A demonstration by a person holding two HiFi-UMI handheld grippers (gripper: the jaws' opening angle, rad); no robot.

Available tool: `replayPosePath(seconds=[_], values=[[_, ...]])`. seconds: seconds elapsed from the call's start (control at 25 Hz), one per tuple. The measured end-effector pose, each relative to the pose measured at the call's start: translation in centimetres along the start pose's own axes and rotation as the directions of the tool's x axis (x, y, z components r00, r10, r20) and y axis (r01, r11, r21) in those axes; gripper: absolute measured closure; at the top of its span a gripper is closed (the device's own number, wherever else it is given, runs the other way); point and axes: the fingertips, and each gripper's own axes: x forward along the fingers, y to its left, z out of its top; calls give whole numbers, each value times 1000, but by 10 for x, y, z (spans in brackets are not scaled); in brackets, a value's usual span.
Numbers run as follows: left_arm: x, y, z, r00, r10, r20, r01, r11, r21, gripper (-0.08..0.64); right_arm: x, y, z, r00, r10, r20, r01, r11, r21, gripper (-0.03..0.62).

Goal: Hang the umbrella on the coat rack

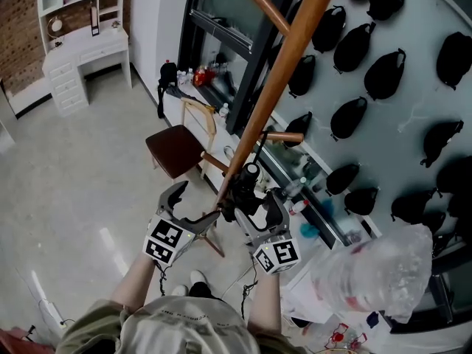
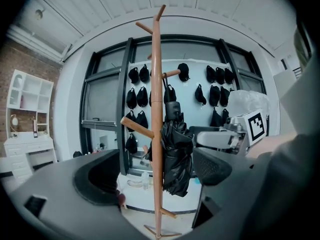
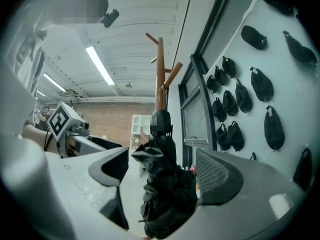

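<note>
The wooden coat rack (image 1: 284,72) rises between my two grippers. A folded black umbrella (image 2: 176,154) hangs by its strap from a peg (image 2: 171,74) on the right side of the pole (image 2: 157,84). My right gripper (image 3: 165,174) is open, and the umbrella's bundled cloth (image 3: 165,194) hangs between its wide jaws, close to the right pad. In the head view the umbrella (image 1: 242,190) sits just ahead of the right gripper (image 1: 259,209). My left gripper (image 1: 193,203) is open and holds nothing; it stands left of the pole and points at it (image 2: 155,176).
A brown chair (image 1: 173,150) stands behind the rack's base. Several black caps (image 1: 354,116) hang on the pale wall at the right. A low ledge with bottles (image 1: 210,76) runs under the window. A white desk (image 1: 81,54) stands far left, a plastic bag (image 1: 376,271) near right.
</note>
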Motion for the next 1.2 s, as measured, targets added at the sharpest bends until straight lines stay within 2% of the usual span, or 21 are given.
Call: replayPosePath(seconds=[0.16, 0.28, 0.32, 0.4, 0.48, 0.56, 0.72, 0.8, 0.84, 0.88, 1.04, 1.2], values=[[-12, 6, 16, 997, 42, 67, -41, 999, -20, 98, -20, 15, 37, 994, -33, 102, 36, 999, -21, 183], [-19, 7, 26, 991, 75, 108, -72, 997, -31, 104, -36, 13, 54, 980, -113, 162, 115, 993, -5, 183], [-21, 7, 29, 988, 93, 121, -89, 995, -32, 125, -41, 11, 57, 974, -146, 174, 149, 989, -3, 184], [-28, 10, 35, 978, 138, 155, -136, 990, -28, 229, -48, 9, 63, 963, -197, 183, 203, 979, -16, 187], [-36, 12, 43, 964, 175, 198, -174, 985, -24, 322, -53, 10, 68, 953, -231, 195, 240, 970, -27, 250], [-42, 14, 49, 952, 198, 235, -196, 980, -31, 391, -57, 11, 73, 943, -257, 212, 269, 963, -32, 365], [-53, 17, 59, 923, 246, 296, -242, 969, -51, 520, -63, 14, 81, 930, -292, 225, 314, 947, -69, 479], [-56, 17, 58, 921, 257, 291, -251, 966, -58, 540, -65, 14, 84, 923, -311, 228, 338, 937, -86, 503], [-56, 16, 58, 921, 259, 290, -253, 966, -59, 549, -67, 14, 85, 918, -323, 229, 351, 932, -91, 562], [-57, 15, 58, 919, 261, 296, -256, 965, -56, 549, -68, 14, 86, 915, -332, 230, 360, 928, -94, 591], [-58, 7, 62, 911, 256, 323, -265, 964, -16, 549, -68, 18, 91, 913, -330, 238, 360, 929, -92, 591], [-58, 4, 72, 899, 248, 360, -262, 965, -10, 549, -66, 24, 94, 916, -318, 244, 352, 929, -111, 591]])
